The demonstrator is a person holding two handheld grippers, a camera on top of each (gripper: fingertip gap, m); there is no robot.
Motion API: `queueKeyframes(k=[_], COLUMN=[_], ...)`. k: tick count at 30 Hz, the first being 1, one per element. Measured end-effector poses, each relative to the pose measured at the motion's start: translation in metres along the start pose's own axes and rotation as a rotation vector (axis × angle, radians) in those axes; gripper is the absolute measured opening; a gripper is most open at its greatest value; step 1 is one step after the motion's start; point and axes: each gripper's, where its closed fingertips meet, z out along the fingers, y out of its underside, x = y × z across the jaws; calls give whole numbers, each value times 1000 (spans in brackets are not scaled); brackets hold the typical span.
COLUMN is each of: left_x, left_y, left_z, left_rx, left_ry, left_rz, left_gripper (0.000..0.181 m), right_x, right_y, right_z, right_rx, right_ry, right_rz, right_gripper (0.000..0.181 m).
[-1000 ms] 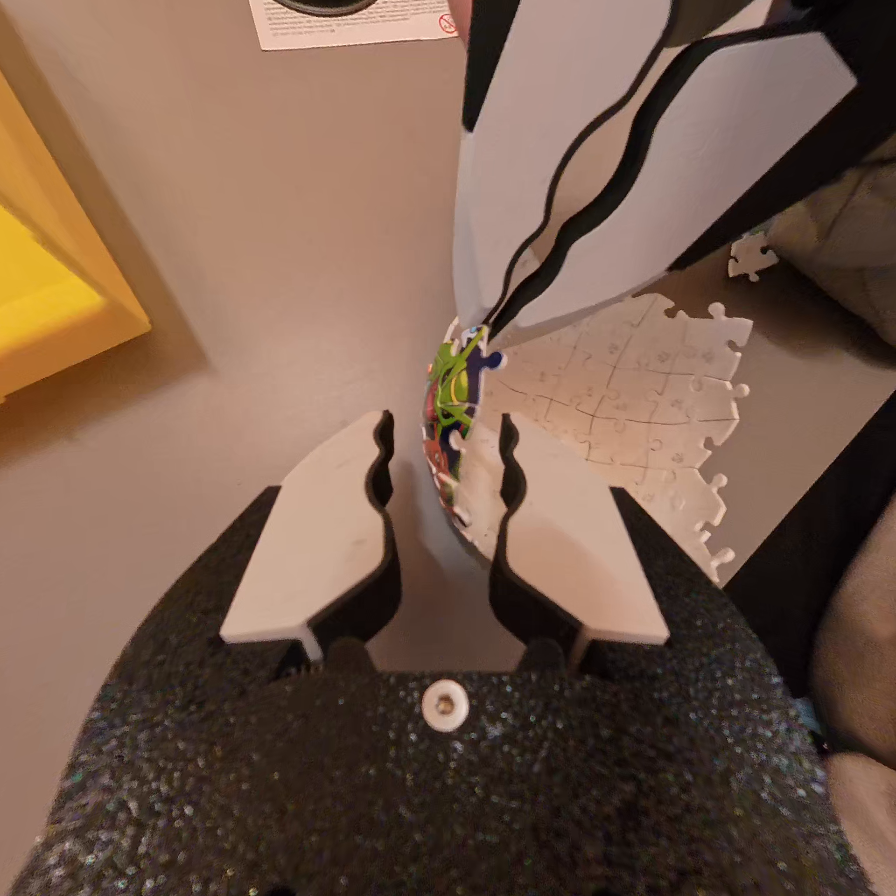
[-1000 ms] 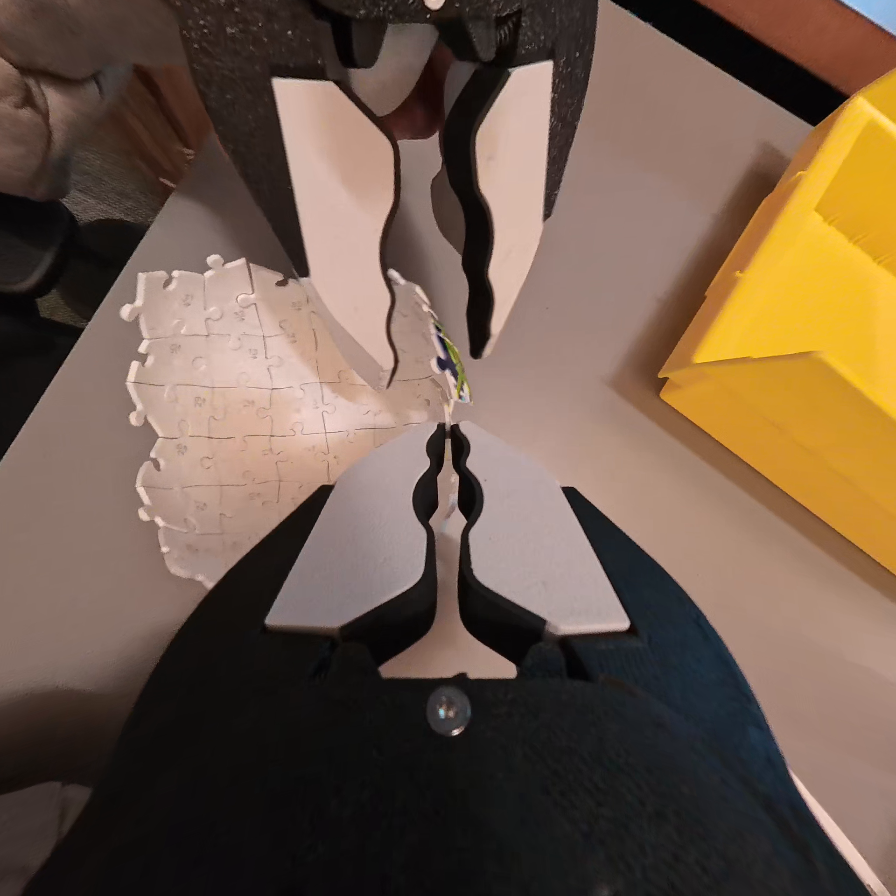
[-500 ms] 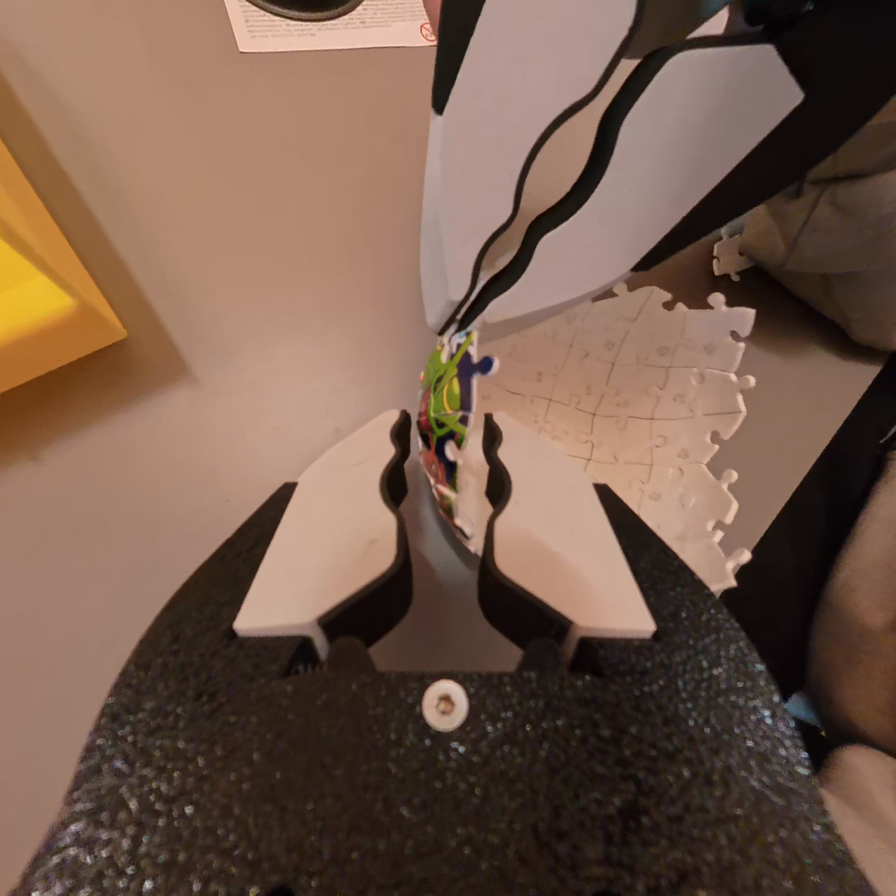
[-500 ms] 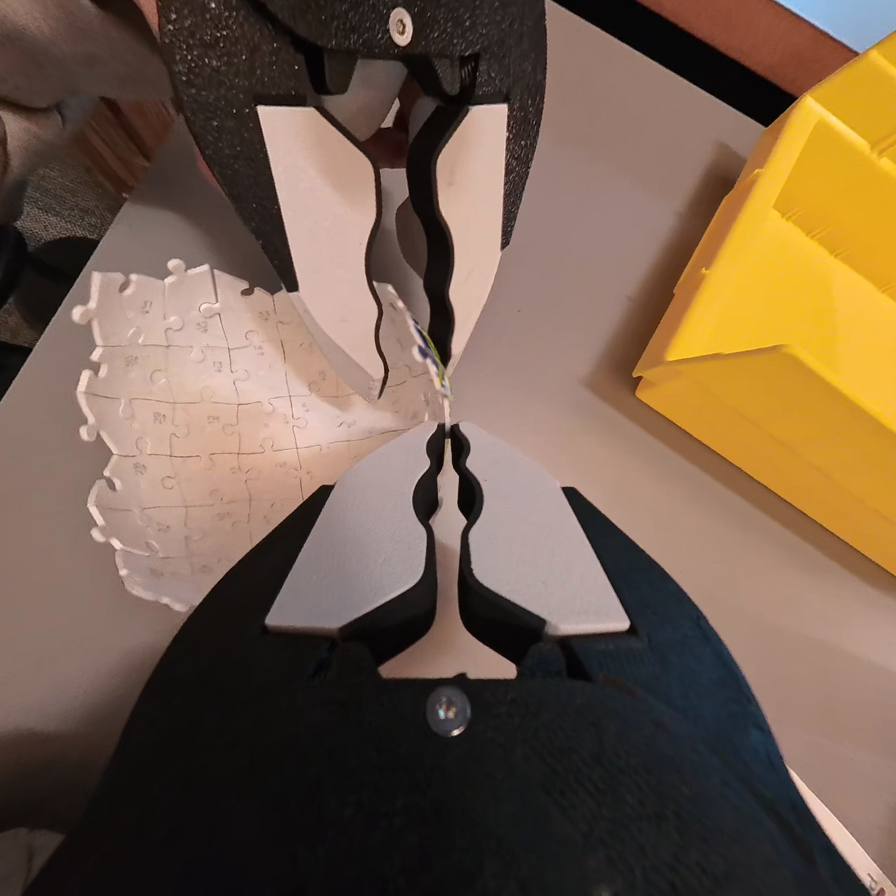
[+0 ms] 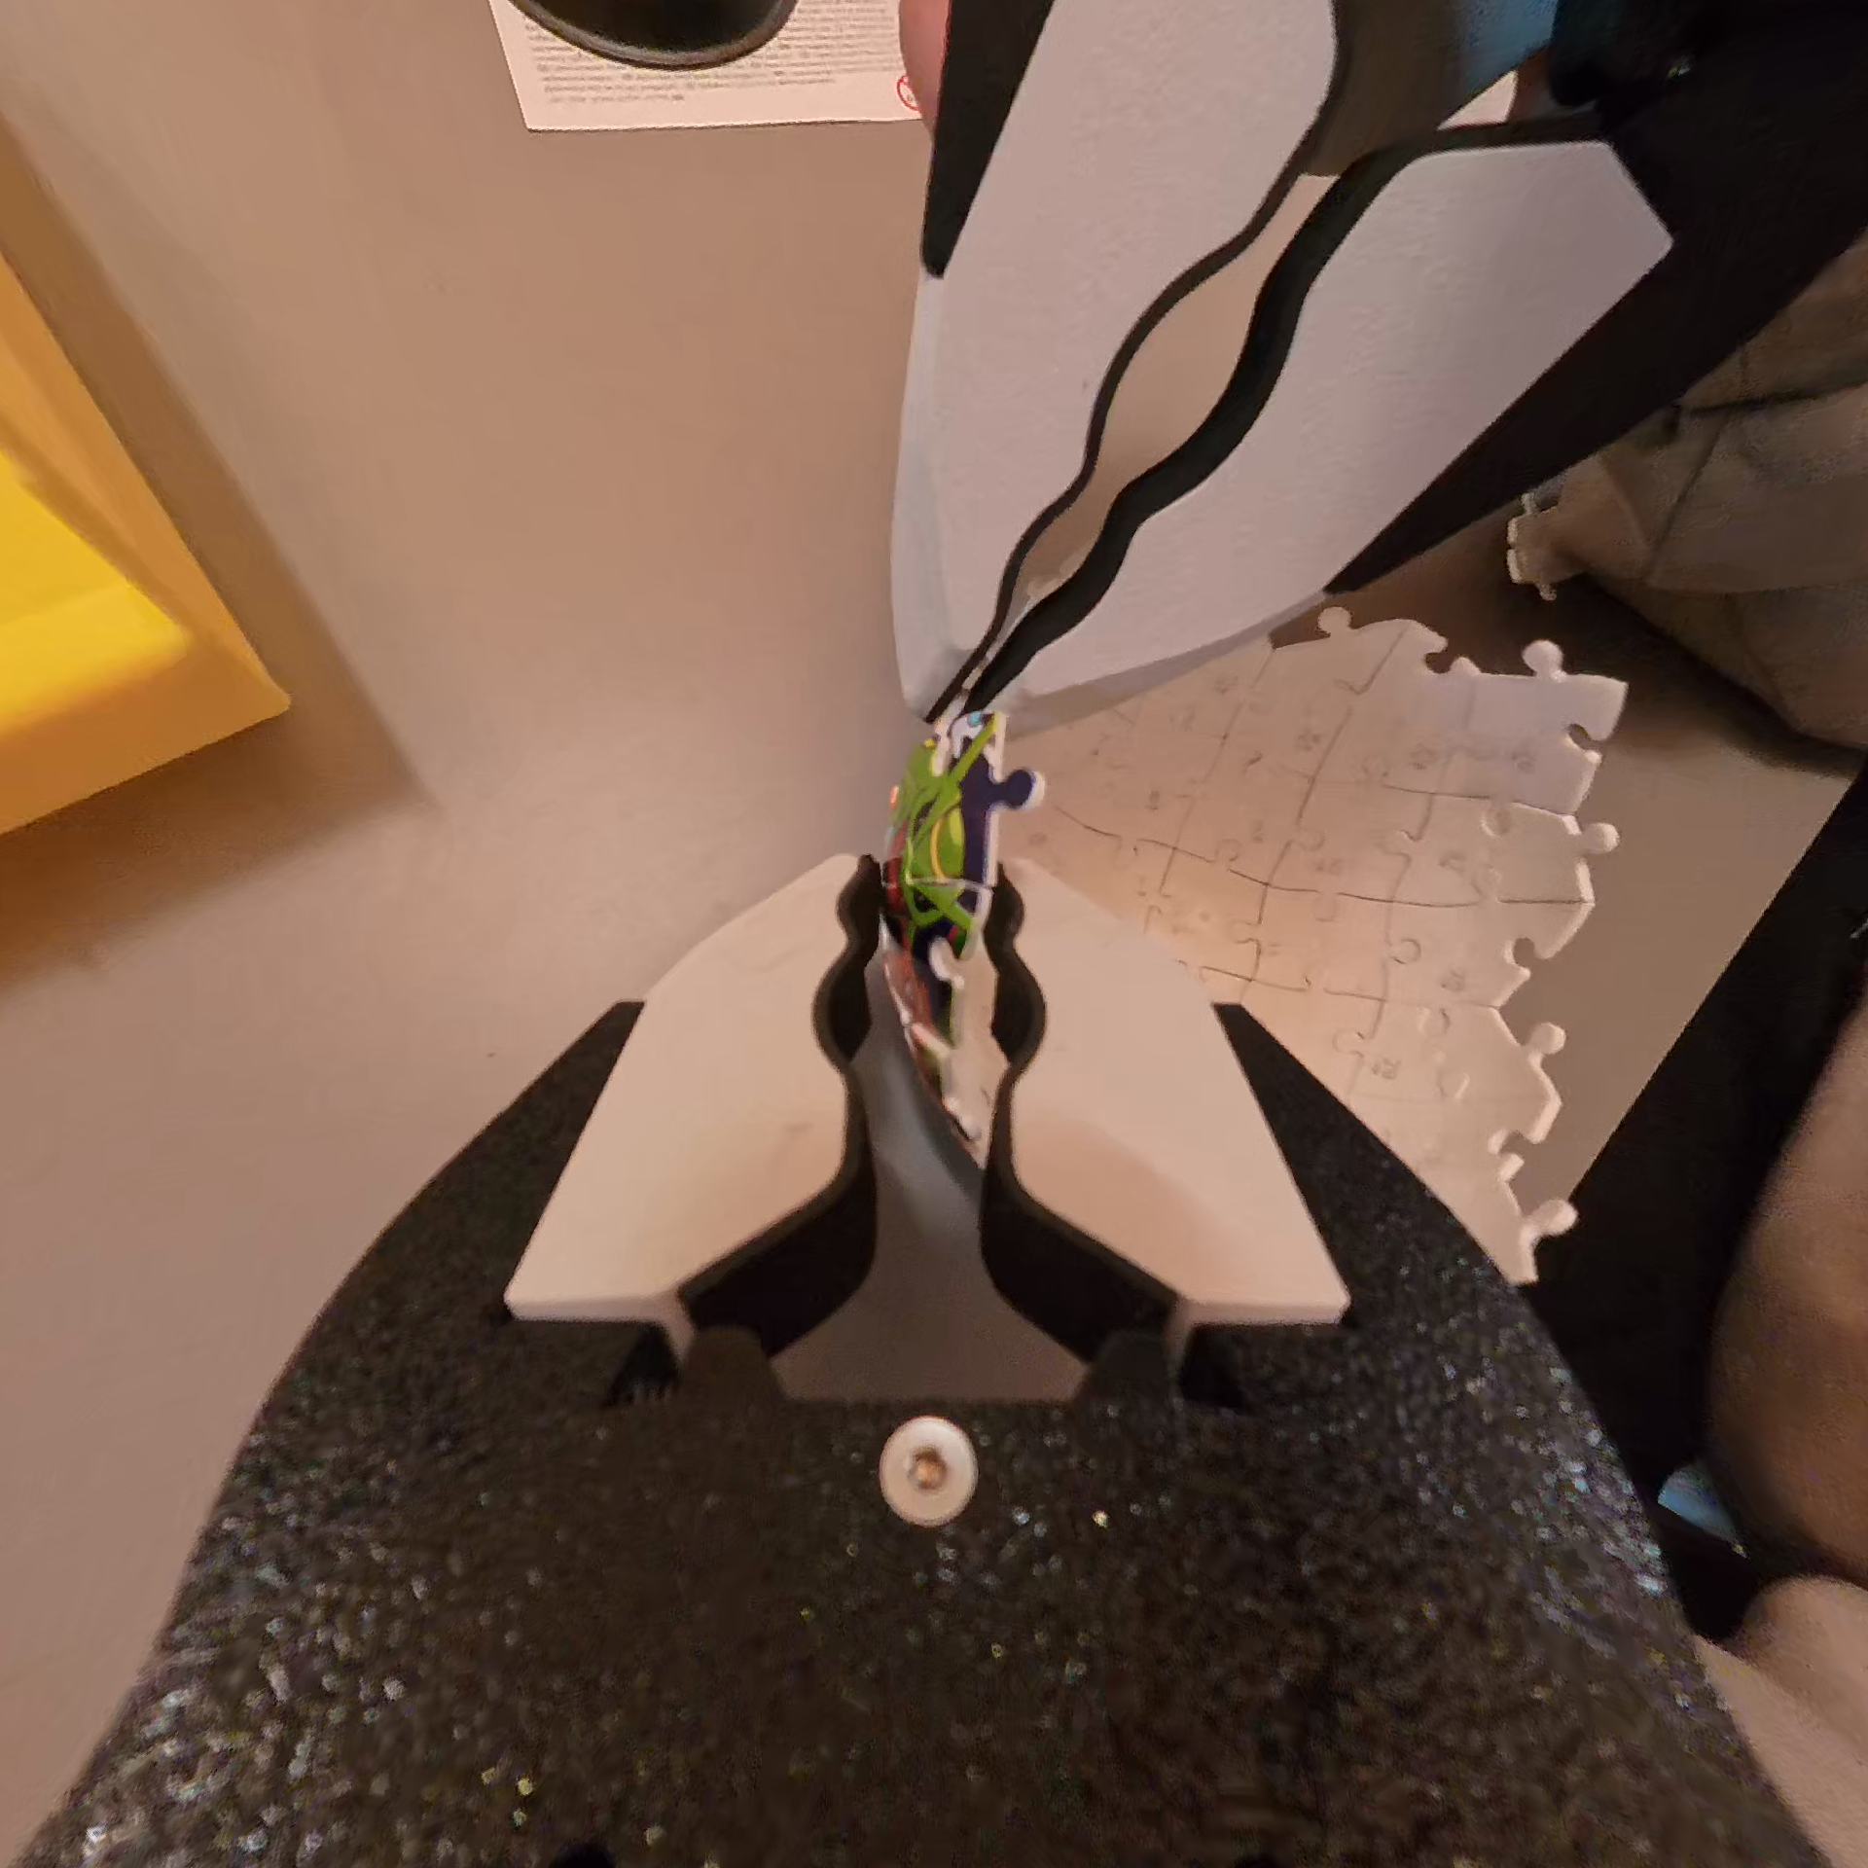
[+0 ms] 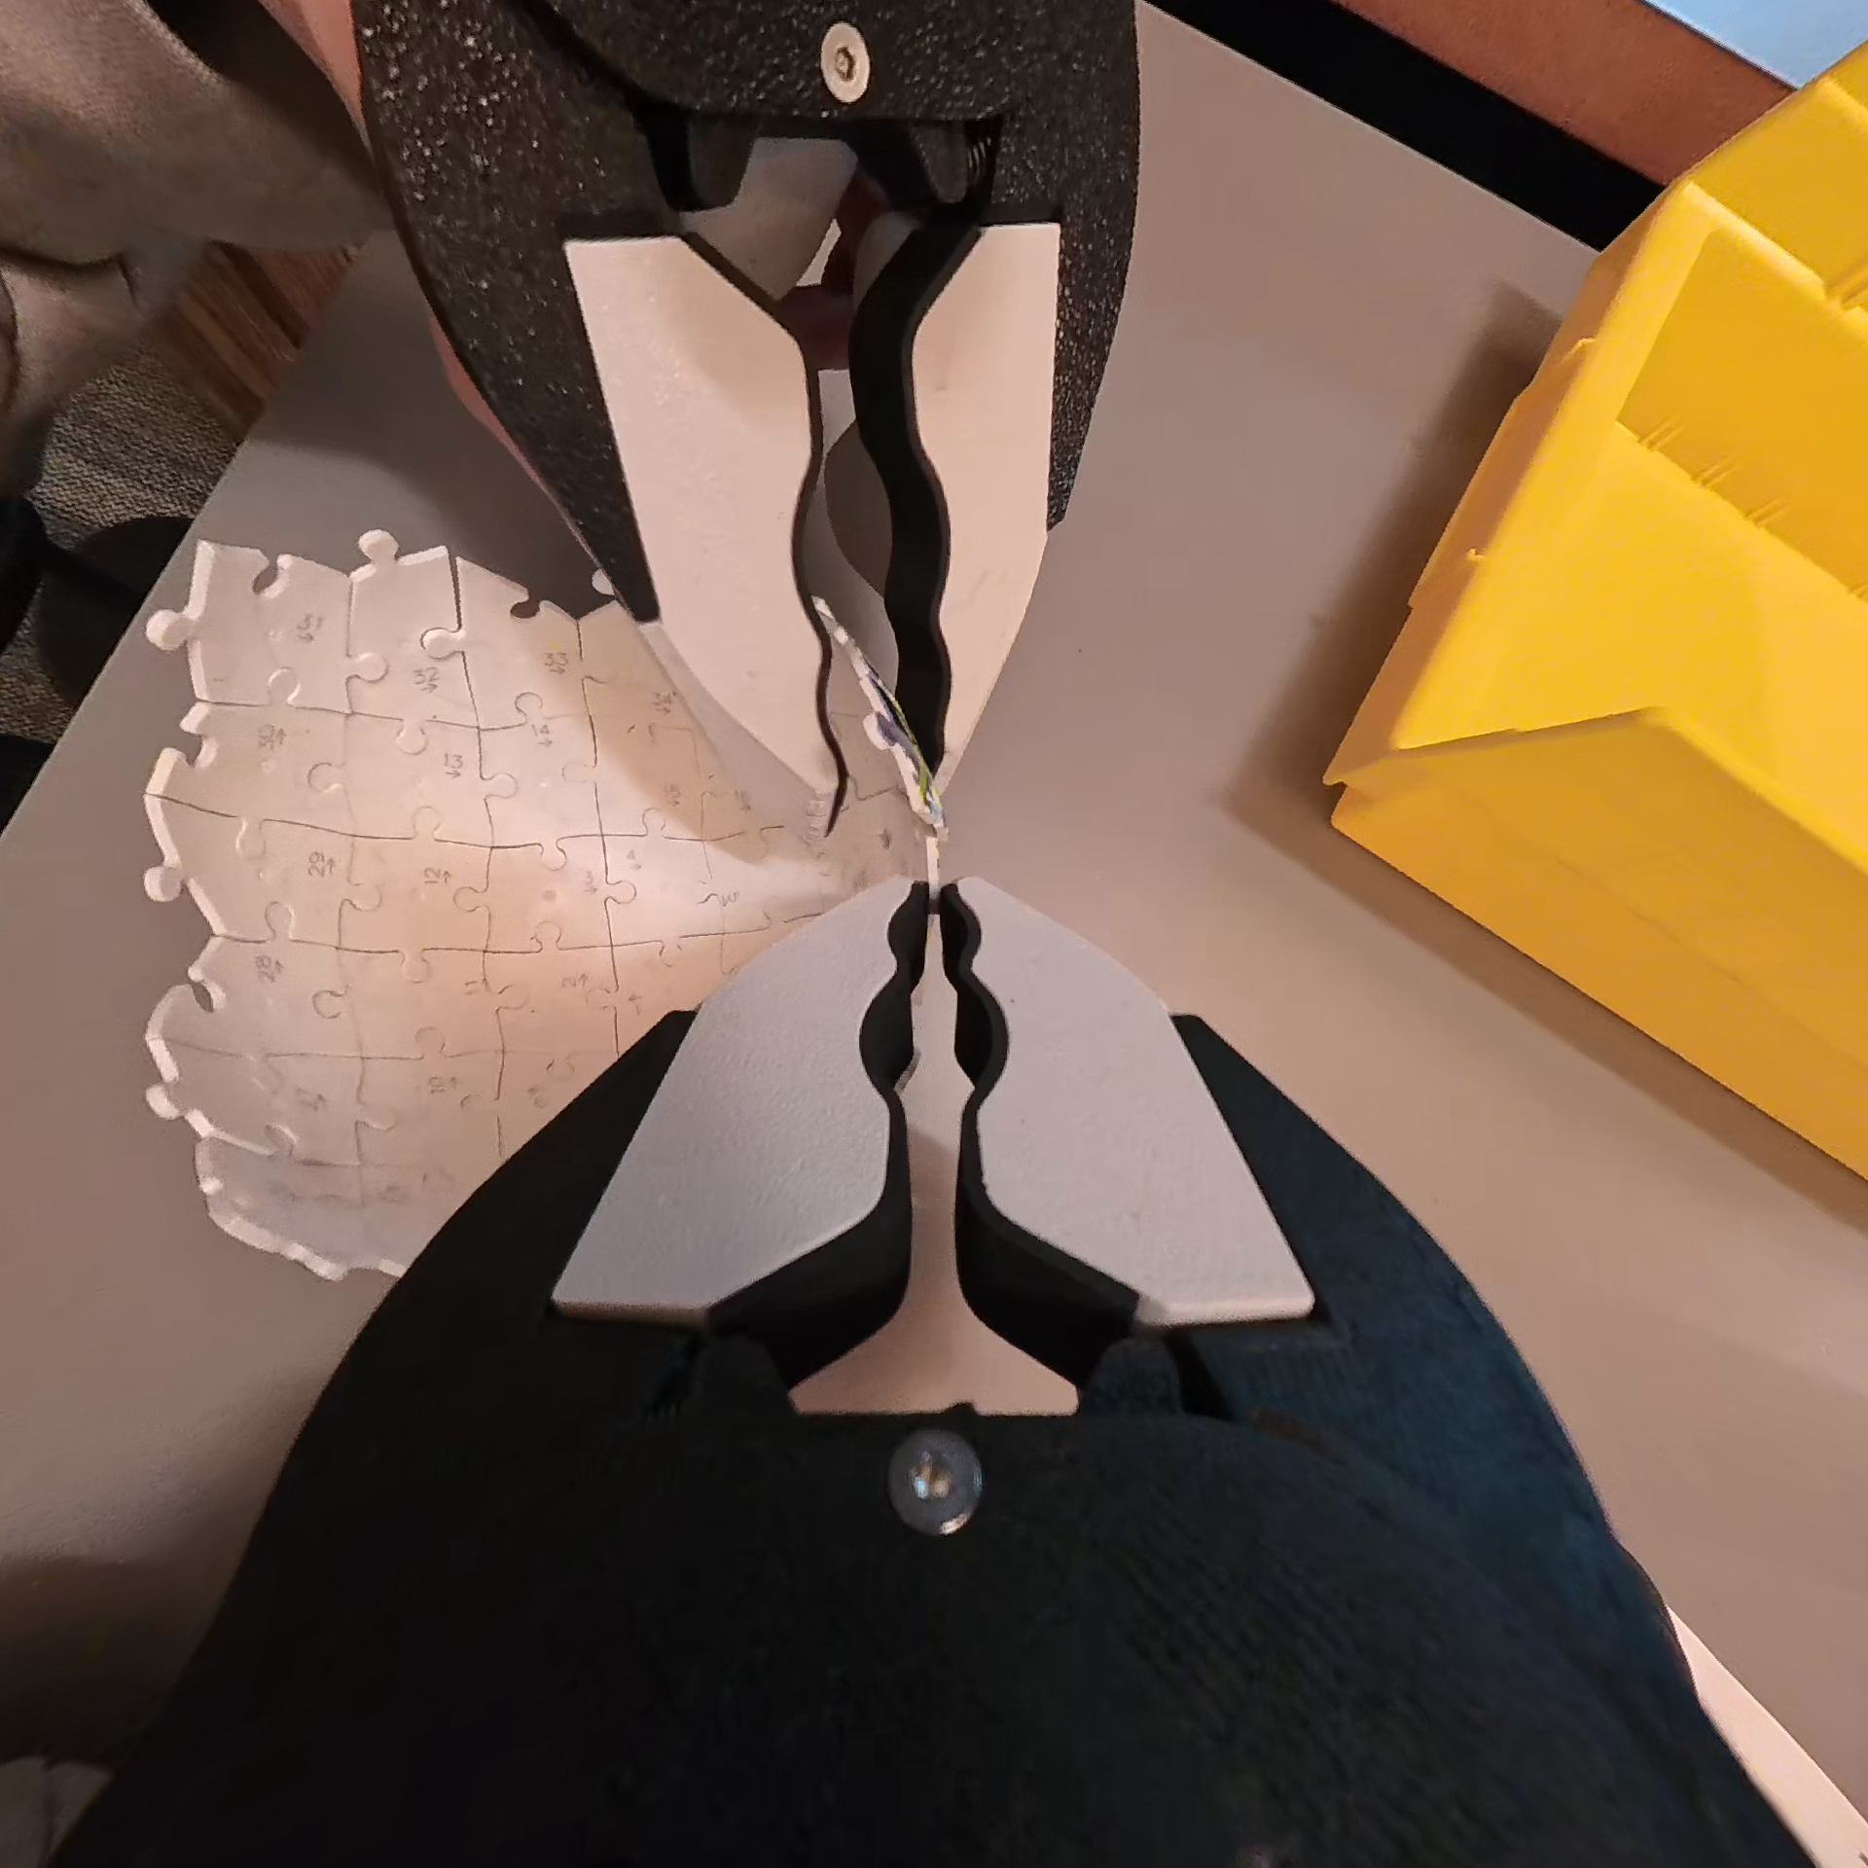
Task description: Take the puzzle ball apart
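The grey table (image 6: 1264, 425) carries everything, with a yellow bin (image 6: 1638, 647) off to the right tongs' side and a printed paper sheet (image 5: 708, 96) at the far edge. The biggest remnant of the puzzle ball is a curved white shell of joined pieces (image 6: 404, 859), lying inner face up on the table just beside both tools. Standing above it is a narrow coloured strip of pieces (image 5: 945, 890), held edge-on between the two. The right tongs (image 6: 935, 895) are nearly closed, pinching the strip's upper edge. The left tongs (image 5: 935, 890) are narrow and appear to clamp the strip's lower part, fingers (image 5: 1021, 915) against both faces.

To split the strip cleanly, each tool should probably grip on its own side of one seam, then bend gently across it rather than pull straight. The shell lying close by could be dragged or knocked. A single loose piece (image 5: 1531, 551) sits near the table's edge.
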Motion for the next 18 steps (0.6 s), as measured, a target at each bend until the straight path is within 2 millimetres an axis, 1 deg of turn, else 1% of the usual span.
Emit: queueKeyframes(k=[11, 15, 18], left_x=[-4, -14, -17], left_y=[1, -3, -2], left_z=[-1, -6, -9], left_rx=[-36, -41, -69], left_ry=[-57, -150, -199], left_rz=[10, 12, 26], left_gripper=[16, 16, 21], right_x=[2, 4, 4], right_y=[0, 2, 1], right_z=[2, 3, 4], right_rx=[2, -10, 1], right_ry=[11, 21, 14], right_rz=[15, 17, 25], right_gripper=[2, 2, 2])
